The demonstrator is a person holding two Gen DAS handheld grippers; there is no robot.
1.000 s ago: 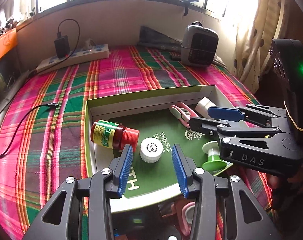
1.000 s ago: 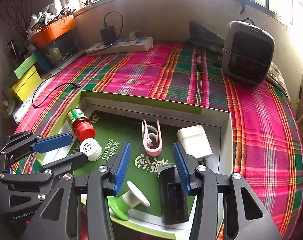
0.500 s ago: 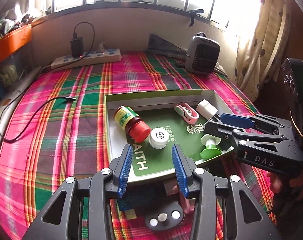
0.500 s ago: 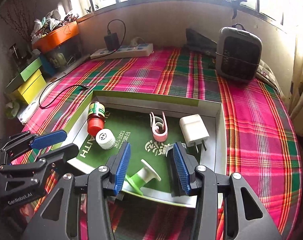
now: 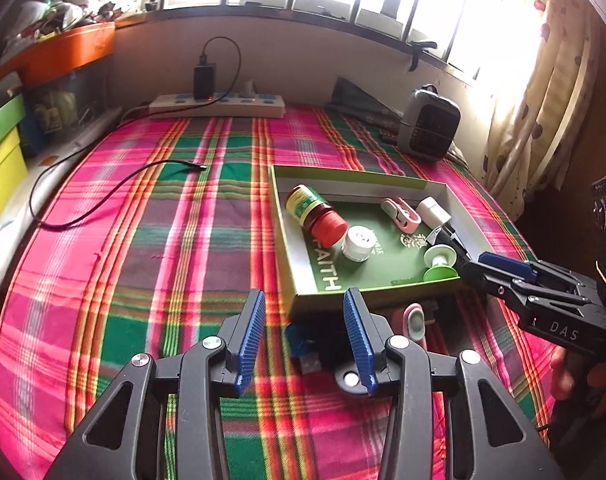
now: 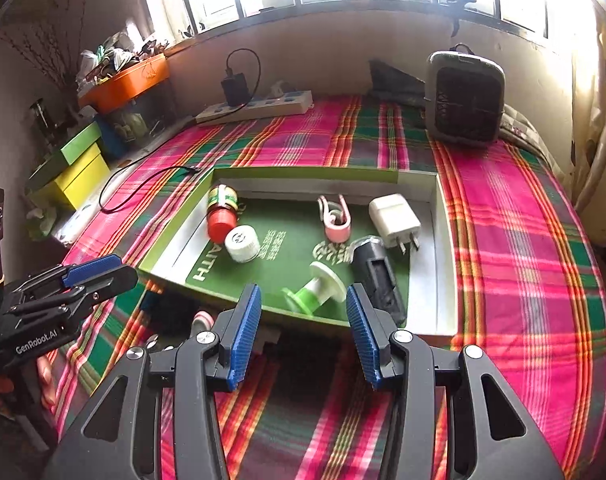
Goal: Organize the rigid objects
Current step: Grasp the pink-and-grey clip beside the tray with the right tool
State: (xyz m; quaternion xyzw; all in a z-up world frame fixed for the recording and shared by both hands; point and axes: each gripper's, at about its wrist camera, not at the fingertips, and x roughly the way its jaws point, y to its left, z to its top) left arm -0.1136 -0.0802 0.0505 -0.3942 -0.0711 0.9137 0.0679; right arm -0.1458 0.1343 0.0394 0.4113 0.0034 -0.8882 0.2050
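A: Rigid objects first. In the left wrist view a shallow green-lined cardboard tray sits ahead and to the right of the left gripper, whose blue jaws stand partly apart with nothing between them. Inside lie a red-capped plastic bottle with a green label, a white ribbed screw cap, a pink plastic clip, a white plug adapter and a green-and-white plastic spool.

B: So most of the sorting looks done?

A: I'd judge so, though not all. Just beyond the jaws, on the pink and green plaid cloth in front of the tray's near wall, several things wait: a pink-and-grey oval piece, a dark disc with pale studs and something blue I can't identify.

B: And the other camera?

A: In the right wrist view the right gripper is also half open and empty, hanging just short of the tray's near edge. The spool lies straight ahead between its jaw lines, and a black rectangular block is ahead to the right. The left gripper shows at the far left, near the loose items.
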